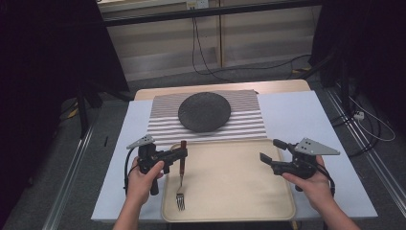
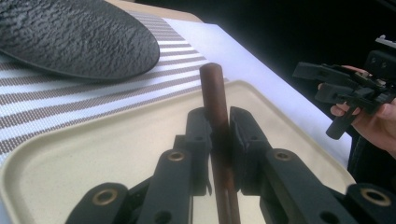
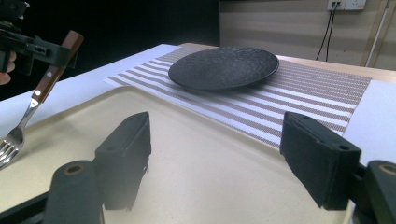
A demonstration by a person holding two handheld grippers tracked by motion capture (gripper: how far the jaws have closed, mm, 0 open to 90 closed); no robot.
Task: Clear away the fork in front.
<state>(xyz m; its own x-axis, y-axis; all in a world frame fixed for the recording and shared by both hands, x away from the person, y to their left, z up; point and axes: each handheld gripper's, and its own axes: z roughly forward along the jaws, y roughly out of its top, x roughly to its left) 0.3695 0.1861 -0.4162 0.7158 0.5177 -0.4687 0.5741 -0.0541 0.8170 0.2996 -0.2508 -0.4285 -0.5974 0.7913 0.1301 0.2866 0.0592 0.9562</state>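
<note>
Fork (image 1: 181, 184): lower left of the high view, tines low over the beige tray (image 1: 230, 191), wooden handle pinched by the left hand-held gripper (image 1: 182, 152)
Right hand-held gripper (image 1: 269, 151): spread wide, holding nothing
Done: fork grabbed
Left: probably setting it by the black plate (image 1: 204, 111) on the striped placemat (image 1: 249, 125)

place: lab | cues: dark curtains (image 1: 48, 43); loose cables (image 1: 201, 52); bare floor (image 1: 268, 72)

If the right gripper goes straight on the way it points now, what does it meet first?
Probably the black plate on the striped mat, beyond the tray; the open right gripper holds nothing. Depth is uncertain.
</note>
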